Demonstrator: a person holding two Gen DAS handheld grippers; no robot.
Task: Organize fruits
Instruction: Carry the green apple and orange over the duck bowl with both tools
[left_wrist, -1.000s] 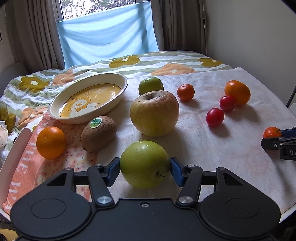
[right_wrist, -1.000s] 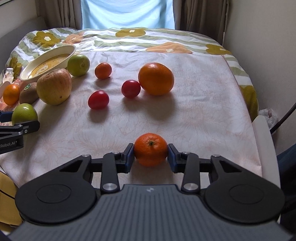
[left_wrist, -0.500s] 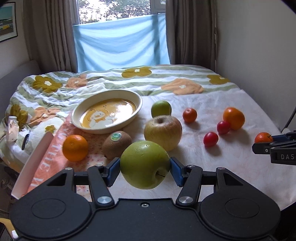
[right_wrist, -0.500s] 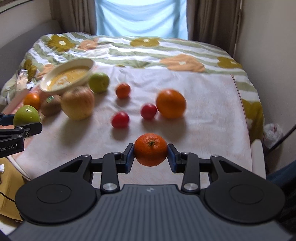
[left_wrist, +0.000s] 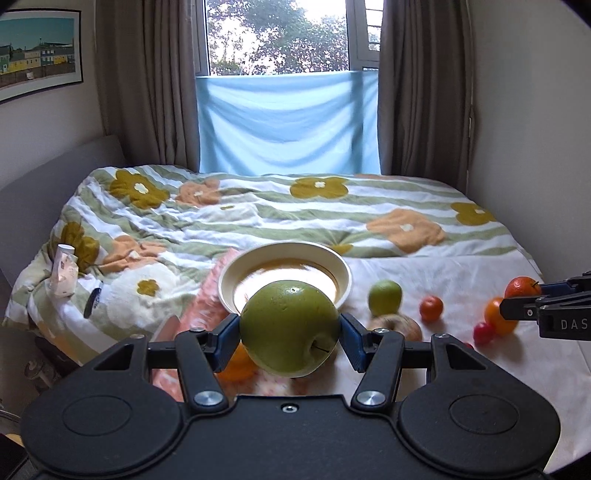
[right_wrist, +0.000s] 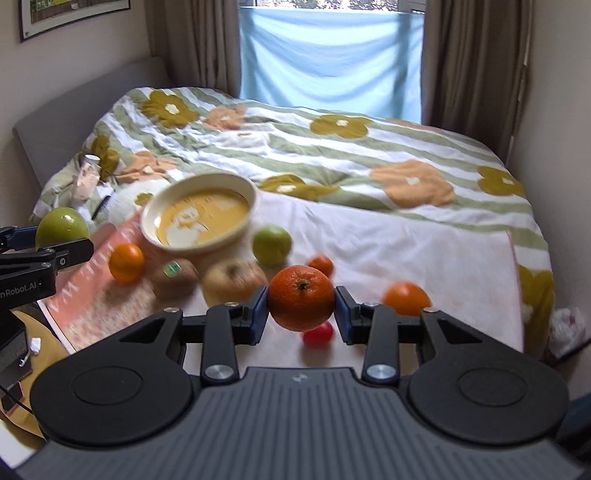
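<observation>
The green apple (left_wrist: 290, 328) is sitting squarely between the blue pads of the left gripper (left_wrist: 290, 334), which is pinching it on both sides and holding it in the air above the near edge of the table (left_wrist: 424, 269). The tangerine (right_wrist: 301, 303) is likewise being pinched at its sides by the right gripper (right_wrist: 301, 308), hanging above the white cloth. Directly beyond the green apple the cream bowl (left_wrist: 341, 271) with a yellow cartoon bottom is lying on the cloth, its near rim hidden behind the fruit. Below the right gripper a large yellowish apple (right_wrist: 234, 280), a kiwi (right_wrist: 175, 277) with a green sticker, an orange (right_wrist: 126, 262), a small green apple (right_wrist: 271, 243), another orange (right_wrist: 406, 299) and a red tomato (right_wrist: 317, 333) are lying scattered, the tomato partly hidden under the tangerine. The green apple is showing smooth, glossy skin, its stem pointing down to the right. The tangerine is showing a bright, dimpled peel with its green calyx facing the camera.
</observation>
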